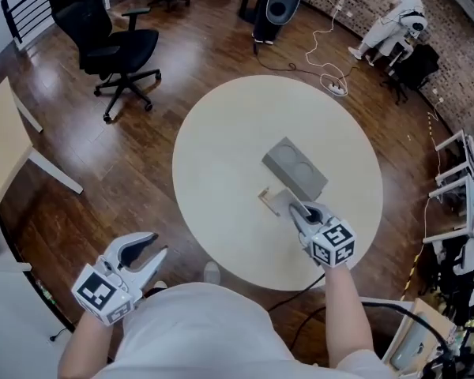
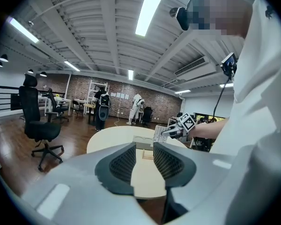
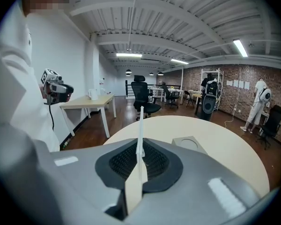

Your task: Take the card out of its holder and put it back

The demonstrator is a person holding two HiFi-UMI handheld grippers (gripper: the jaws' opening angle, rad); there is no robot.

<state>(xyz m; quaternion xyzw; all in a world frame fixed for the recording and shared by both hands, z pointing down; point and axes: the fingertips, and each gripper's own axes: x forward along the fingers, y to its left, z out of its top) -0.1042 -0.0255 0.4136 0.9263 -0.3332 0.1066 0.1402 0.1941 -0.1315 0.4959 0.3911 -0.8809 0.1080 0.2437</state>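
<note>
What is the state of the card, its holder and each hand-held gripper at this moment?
Card: out of the holder, pinched edge-on in the right hand-held gripper.
Holder: on the table, no card in it.
Right hand-held gripper: shut on the card.
Left hand-held gripper: open, nothing between its jaws.
</note>
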